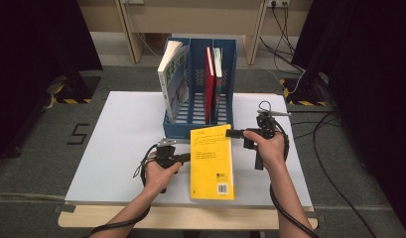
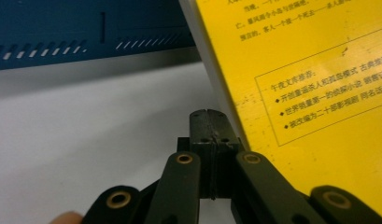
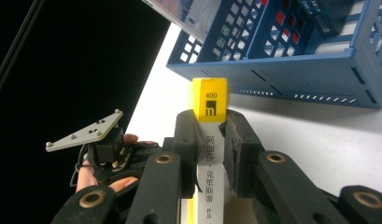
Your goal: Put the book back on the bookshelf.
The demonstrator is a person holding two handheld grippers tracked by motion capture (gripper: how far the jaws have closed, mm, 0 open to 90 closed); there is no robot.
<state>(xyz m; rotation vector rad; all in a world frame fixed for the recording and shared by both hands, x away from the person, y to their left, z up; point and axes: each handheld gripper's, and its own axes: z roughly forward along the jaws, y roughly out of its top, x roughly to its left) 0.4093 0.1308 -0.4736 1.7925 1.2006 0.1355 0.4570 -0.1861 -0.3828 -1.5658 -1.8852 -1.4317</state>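
So the yellow book (image 1: 212,162) is sitting near the front middle of the white desk (image 1: 116,144), back cover up with the barcode toward the person, and its far end is lifted a bit, right in front of the blue file rack (image 1: 199,121). The right gripper (image 1: 230,133) has it by the spine near that far top corner. In the right gripper view the jaws are clamped either side of the white-and-yellow spine (image 3: 210,154), with the Chinese title running down between them, so that's a solid hold.

The left gripper (image 1: 186,157) is just beside the book's left edge, roughly halfway along it. In the left gripper view its jaws are squeezed fully together with nothing between them, tips pressed flat against each other right next to the book's page edge (image 2: 212,70). Can't tell whether they actually touch the book.

Further out, the rack has three slots. A white-and-green book (image 1: 173,79) leans in the left slot, tilted, sticking up over the rim. The middle slot looks bare. A red book (image 1: 209,82) and a paler one (image 1: 218,74) stand upright in the right slot. Cables (image 1: 290,208) trail off both grippers toward the person.
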